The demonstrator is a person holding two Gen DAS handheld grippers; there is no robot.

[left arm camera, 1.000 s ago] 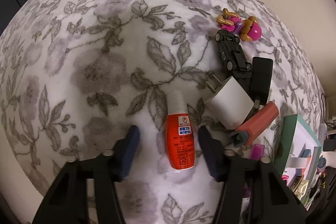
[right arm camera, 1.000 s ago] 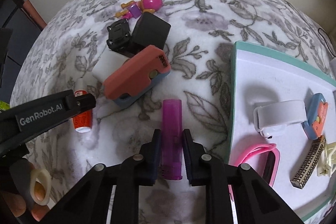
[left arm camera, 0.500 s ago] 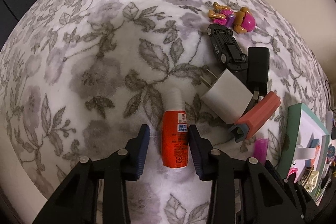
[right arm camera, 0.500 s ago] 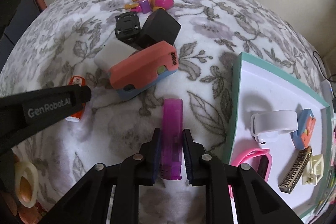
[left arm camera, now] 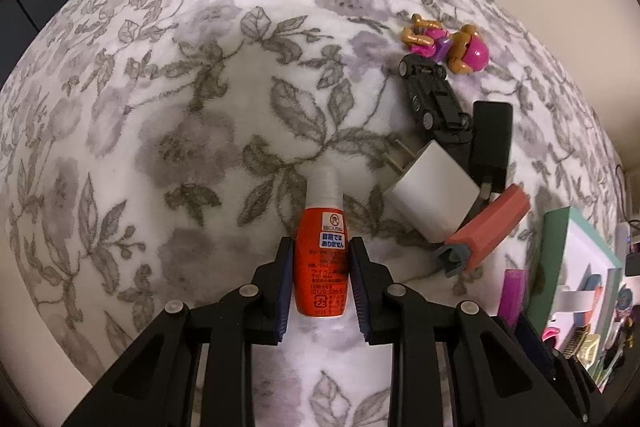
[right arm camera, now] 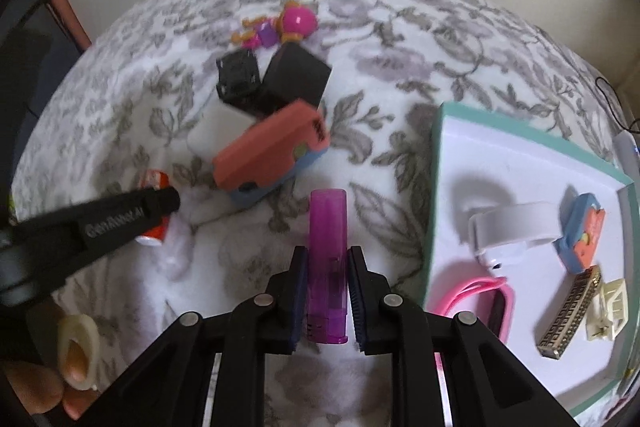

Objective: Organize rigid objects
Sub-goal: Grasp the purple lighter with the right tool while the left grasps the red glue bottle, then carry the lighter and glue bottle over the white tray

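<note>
orange bottle mostly hidden behind left gripper, blurred branding perhaps unreadable, tray cut off right

A small orange bottle with a clear cap lies flat on my floral blanket, cap pointing away from me. A translucent purple lighter lies lengthwise nearby, beside a teal-rimmed white tray.

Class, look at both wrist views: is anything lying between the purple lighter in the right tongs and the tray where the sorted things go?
Nothing visible. The right tongs are shut on the purple lighter, and only bare floral blanket lies between it and the tray on its right. The pile with the coral case sits up and left, off that line.
</note>
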